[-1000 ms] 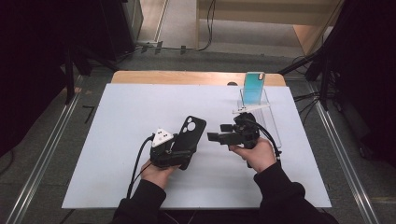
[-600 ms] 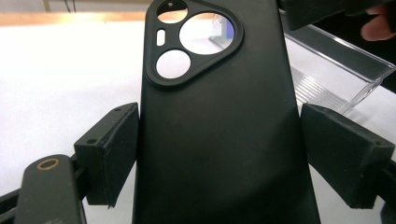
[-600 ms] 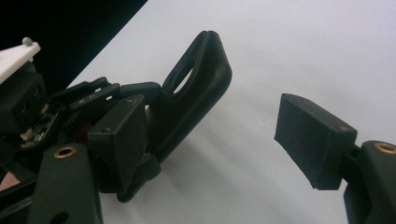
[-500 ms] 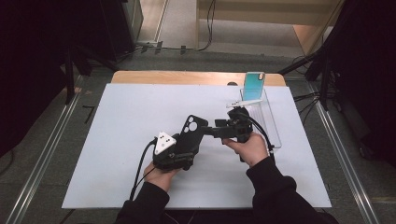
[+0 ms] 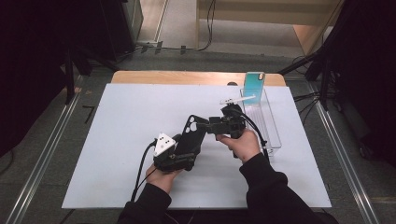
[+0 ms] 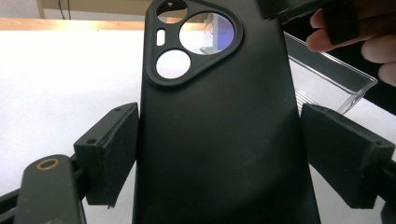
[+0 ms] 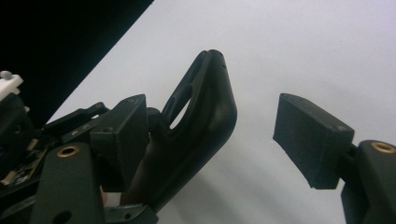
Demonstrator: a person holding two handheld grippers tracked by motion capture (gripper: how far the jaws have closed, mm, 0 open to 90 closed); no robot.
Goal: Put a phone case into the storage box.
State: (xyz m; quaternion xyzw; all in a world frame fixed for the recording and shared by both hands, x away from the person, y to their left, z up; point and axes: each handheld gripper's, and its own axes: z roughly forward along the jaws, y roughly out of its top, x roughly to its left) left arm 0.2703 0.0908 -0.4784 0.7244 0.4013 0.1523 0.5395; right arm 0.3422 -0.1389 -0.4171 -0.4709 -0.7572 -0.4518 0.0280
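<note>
Nearest, the person's left hand (image 5: 161, 175) holds the left gripper (image 5: 180, 154), whose fingers (image 6: 109, 149) are clenched on the two long edges of a black phone case (image 5: 189, 140); the case rises from them, lifted off the white table (image 5: 116, 121) near its middle, its camera cut-out at the far end; just to the right, the right hand (image 5: 243, 144) holds the right gripper (image 5: 208, 125) pointing left at the top of the case; its fingers (image 7: 310, 137) are released, the case's top corner standing between them, against one pad and apart from the other; farther right lies a clear tray (image 5: 268, 123); at its far end a teal phone case (image 5: 254, 84) stands upright.
</note>
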